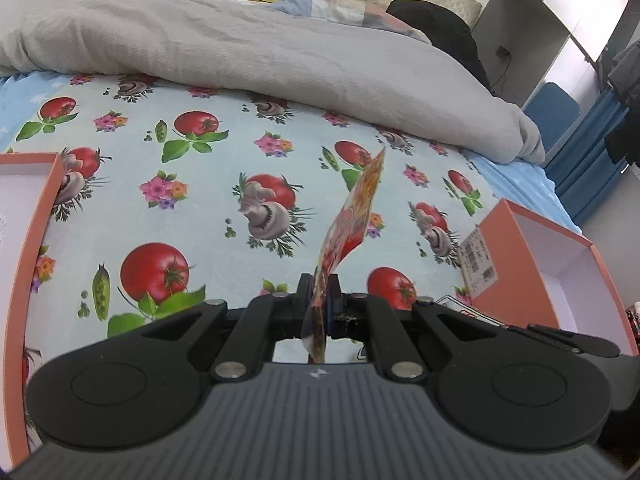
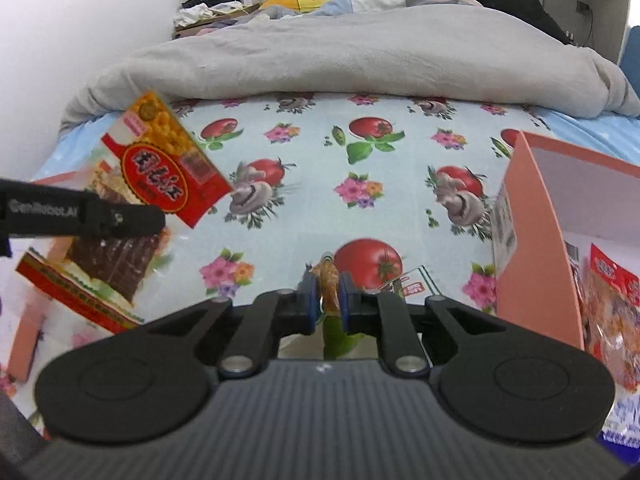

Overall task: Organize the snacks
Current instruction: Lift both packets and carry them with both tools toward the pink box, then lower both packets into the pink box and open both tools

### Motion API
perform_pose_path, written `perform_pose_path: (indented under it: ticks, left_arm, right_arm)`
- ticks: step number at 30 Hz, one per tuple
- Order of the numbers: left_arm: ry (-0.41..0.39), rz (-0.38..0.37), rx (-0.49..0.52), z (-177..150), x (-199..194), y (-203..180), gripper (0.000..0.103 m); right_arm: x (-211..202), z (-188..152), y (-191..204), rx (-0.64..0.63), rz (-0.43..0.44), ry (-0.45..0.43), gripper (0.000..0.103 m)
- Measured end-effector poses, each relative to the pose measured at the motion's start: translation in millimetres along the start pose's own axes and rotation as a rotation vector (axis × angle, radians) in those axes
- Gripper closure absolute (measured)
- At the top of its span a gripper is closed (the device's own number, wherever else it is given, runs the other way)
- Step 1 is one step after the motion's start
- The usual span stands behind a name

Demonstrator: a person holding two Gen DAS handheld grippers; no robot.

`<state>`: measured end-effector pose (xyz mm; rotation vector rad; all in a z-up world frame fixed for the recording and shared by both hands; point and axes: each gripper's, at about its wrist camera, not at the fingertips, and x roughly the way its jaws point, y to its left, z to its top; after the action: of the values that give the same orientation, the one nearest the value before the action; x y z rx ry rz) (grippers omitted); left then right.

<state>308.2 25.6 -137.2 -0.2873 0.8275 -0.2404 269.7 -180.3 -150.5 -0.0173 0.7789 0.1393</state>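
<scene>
Black gripper bodies filled the bottom of both wrist views. In the left view, the left gripper [image 1: 319, 300] was clamped on a red packet [image 1: 354, 216], seen edge-on and rising toward the centre of the frame above a tomato-print cloth [image 1: 192, 184]. An orange box [image 1: 532, 256] with a white inside stood open at the right edge, a barcode label on its near wall; another orange-rimmed box [image 1: 24, 208] curved along the left edge. A grey duvet [image 1: 240, 48] lay bunched across the top.

In the right view, the right gripper [image 2: 329, 292] pinched a thin snack pack [image 2: 330, 280], orange above and green below, between its blue pads. The red packet appeared again at left, held up off the cloth by the left gripper's finger. The open box sat at right with at least one packet [image 2: 612, 308] already inside, and a small white wrapper [image 2: 412, 284] lay on the cloth just past the pads.

Judged from this, both hands were mid-carry, each with a snack lifted clear of the bed, so the step was transport toward a box. Next would likely come bringing each pack over a box opening, lowering it inside the walls, then releasing. Which box suits which snack could not be told.
</scene>
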Motion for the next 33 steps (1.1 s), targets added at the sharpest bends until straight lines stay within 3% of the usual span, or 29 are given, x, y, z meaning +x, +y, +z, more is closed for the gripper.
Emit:
perform_pose_path:
  ticks: [7,18,33]
  left_arm:
    - [-0.007,-0.012,-0.011,-2.5,-22.1,-15.9,0.096]
    - [-0.052,-0.047,0.012,29.1,-65.5,-66.0,0.096]
    - [-0.127,-0.141,0.168,74.5,-119.0,-159.6,0.096]
  right_arm:
    - [-24.9,2.4,-7.6,0.031,-0.001,-0.018,0.092]
    - [-97.0,39.0,-19.3,0.068,0.018,-0.115,0.092]
    - [-181.1,70.4,-64.1,0.145,-0.059,-0.285,0.092]
